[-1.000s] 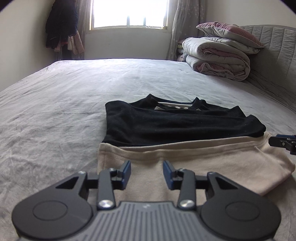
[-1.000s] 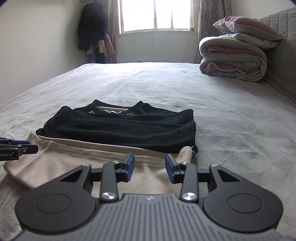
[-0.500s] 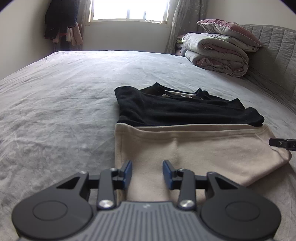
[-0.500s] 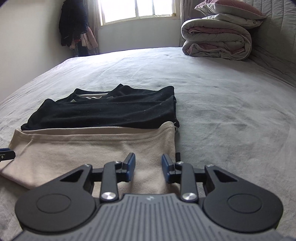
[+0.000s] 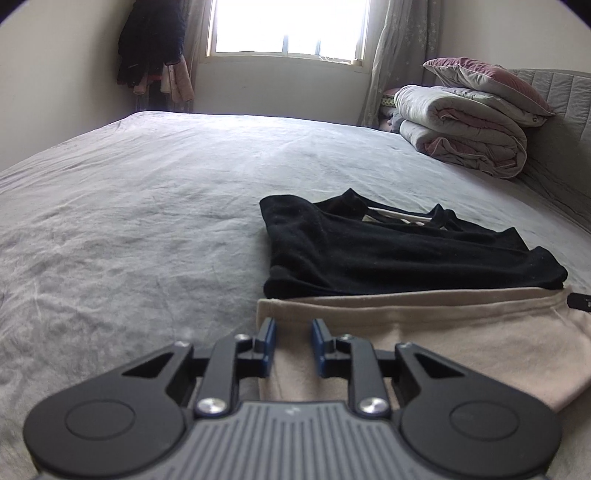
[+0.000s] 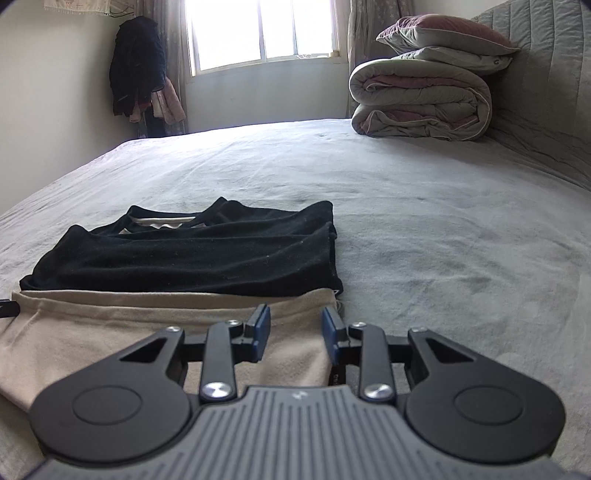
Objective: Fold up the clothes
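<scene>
left wrist view: the garment [image 5: 406, 332] lies flat on the grey bed sheet [image 5: 129, 240], part folded, its black upper half doubled toward me over the beige lower half. beige hem is nearest, black fold line just beyond it.

change over the last second: both my grippers have come forward and lower onto the beige half. a second ago the near left corner sat ahead of my left gripper [image 5: 293, 347]; now the beige cloth runs under and between its fingers, whose left one sits at the garment's left edge. left jaws are closing at this moment, with cloth in the gap, pads not yet pressing on it as far as i can see.

right wrist view: my right gripper [image 6: 295, 334] now sits at the garment's right edge, beige cloth between the fingers, right finger just past the side seam. fingers narrowed earlier, now steady and apart, no pinch visible.

judgement: both near corners are being taken for the next fold, probably carrying the beige half up over the black. risk: pinching sheet along with cloth.

beyond: rolled duvet [image 6: 424, 99] and pillow [image 6: 443, 29] by the headboard, well apart.
</scene>
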The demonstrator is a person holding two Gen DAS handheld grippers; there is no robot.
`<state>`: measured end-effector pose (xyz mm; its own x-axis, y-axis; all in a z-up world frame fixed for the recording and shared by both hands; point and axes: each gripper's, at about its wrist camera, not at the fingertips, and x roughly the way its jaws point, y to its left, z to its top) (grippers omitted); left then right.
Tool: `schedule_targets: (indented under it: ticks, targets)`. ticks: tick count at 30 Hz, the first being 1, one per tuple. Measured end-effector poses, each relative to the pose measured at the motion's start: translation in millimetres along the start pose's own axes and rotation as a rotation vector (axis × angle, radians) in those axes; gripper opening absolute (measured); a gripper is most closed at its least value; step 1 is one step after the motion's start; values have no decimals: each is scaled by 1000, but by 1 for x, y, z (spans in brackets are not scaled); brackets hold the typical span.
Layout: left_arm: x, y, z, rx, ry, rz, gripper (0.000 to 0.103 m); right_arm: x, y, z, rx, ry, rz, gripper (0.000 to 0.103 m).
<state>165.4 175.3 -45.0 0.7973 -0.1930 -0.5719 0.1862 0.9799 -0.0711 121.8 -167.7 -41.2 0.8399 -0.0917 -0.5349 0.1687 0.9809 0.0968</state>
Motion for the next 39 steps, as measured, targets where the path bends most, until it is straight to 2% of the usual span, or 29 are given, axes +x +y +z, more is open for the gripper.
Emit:
schedule_targets:
  ticks: [2,7,9,13,15,17,20,27,31,35,39]
  targets:
    - [4,-2,0,3,12,21,22,11,-6,-3,14,57,-14,31]
    - [4,-4,3,-10,19,36,23,7,-12,-1,69,58,3,33]
    - [1,-3,5,-27,25,28,25,5,-11,1,81,61,0,39]
    - [-7,-1,9,-63,58,24,46,-5,-9,8,109,65,3,46]
    - [-11,1,10,-78,74,24,49,-10,-7,12,115,69,10,52]
    - [-13,4,11,-98,89,30,58,-16,-5,16,126,74,24,59]
    - [-15,11,11,-154,129,30,62,-23,-5,20,157,94,57,69]
    - [-23,24,13,-302,217,-23,69,-30,-17,23,308,182,136,72]
    - [-30,27,14,-336,246,-54,80,-30,-28,24,400,238,172,72]
    - [-30,30,13,-346,281,-58,86,-30,-37,24,462,268,171,75]
    - [-29,40,11,-386,309,-75,87,-30,-46,26,482,298,157,80]
